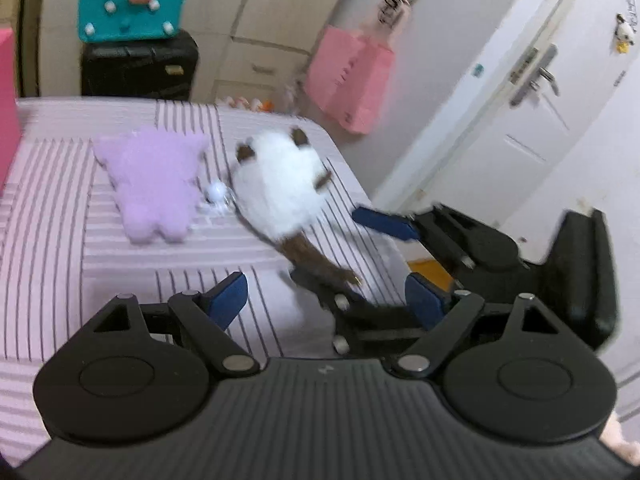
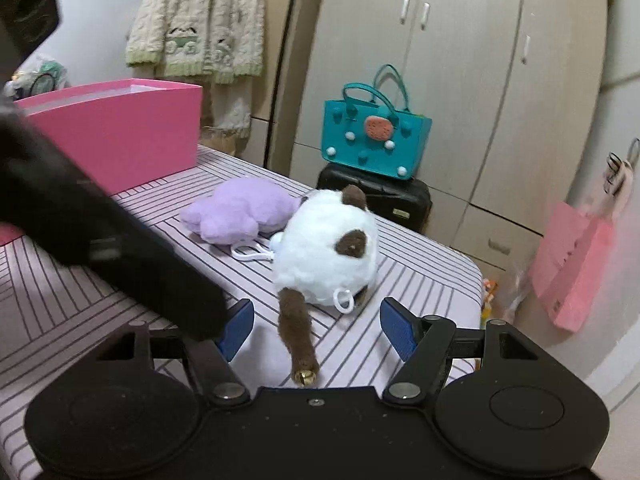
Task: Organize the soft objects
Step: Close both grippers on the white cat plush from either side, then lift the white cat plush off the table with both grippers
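Both claws are tilted downward over the bed [image 2: 420, 264], jaws spread and empty (left claw [image 1: 326, 298], right claw [image 2: 318, 328]); the cat toy's [image 2: 328, 252] tail is seen between the right claw's fingers.

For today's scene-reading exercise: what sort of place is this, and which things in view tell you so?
Probably a bedroom at home. A striped bedsheet covers a soft surface holding a white plush cat and a purple plush toy; a tall wardrobe stands behind, and a knitted sweater hangs on the wall.

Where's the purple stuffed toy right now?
The purple plush lies on the striped table, just left of the white cat plush and near the pink box.
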